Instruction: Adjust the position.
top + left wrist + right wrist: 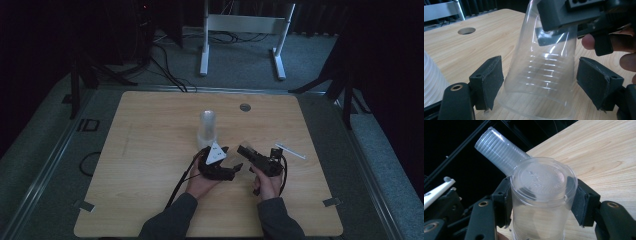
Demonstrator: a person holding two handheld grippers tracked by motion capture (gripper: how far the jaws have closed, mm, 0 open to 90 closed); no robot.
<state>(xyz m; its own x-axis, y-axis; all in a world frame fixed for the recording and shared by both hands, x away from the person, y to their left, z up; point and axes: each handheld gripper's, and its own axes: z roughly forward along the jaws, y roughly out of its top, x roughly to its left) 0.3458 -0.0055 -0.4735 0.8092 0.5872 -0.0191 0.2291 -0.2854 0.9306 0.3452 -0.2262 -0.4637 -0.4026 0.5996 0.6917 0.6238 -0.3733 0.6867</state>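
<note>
A: Report the state of the right gripper (541, 202).

B: I have its jaws clamped on the clear cup (541, 195), base end toward the camera.

A: And the left gripper (541, 82)?

B: Jaws spread, one on each side of the cup, neither touching it.

A: Location?

B: Cup sits between both grippers, near the tabletop's (150, 150) front edge, right of centre. The stack of cups (207, 127) stands behind it.
</note>
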